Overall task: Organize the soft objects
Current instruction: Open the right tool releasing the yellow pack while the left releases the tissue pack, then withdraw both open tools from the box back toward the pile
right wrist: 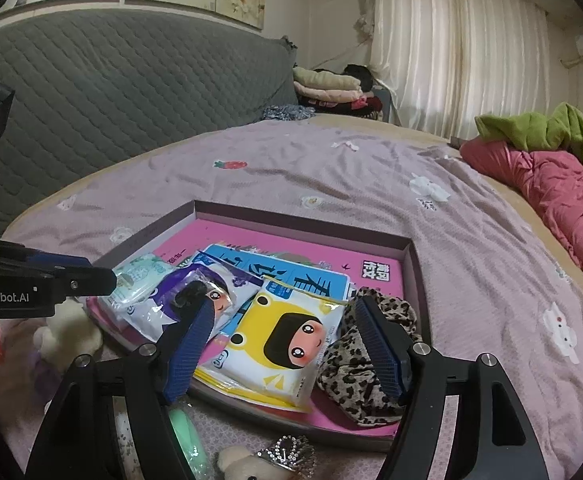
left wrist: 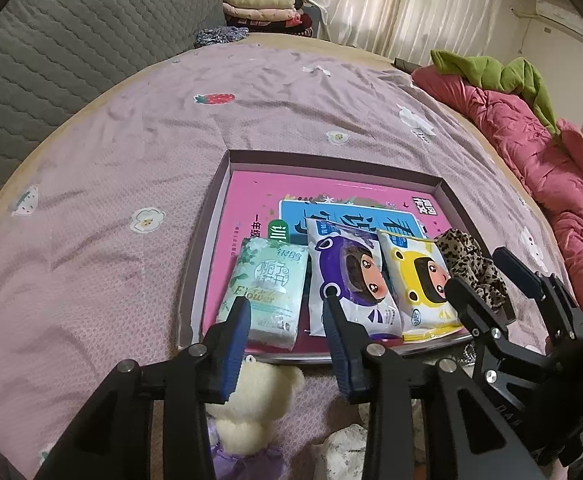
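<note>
Both grippers [left wrist: 287,300] [right wrist: 283,312] gape empty; only the right view shows a tiara [right wrist: 287,454]

Grey quilted headboard [left wrist: 71,40]; white curtains [right wrist: 451,40]; pink quilt [left wrist: 531,152].
</note>
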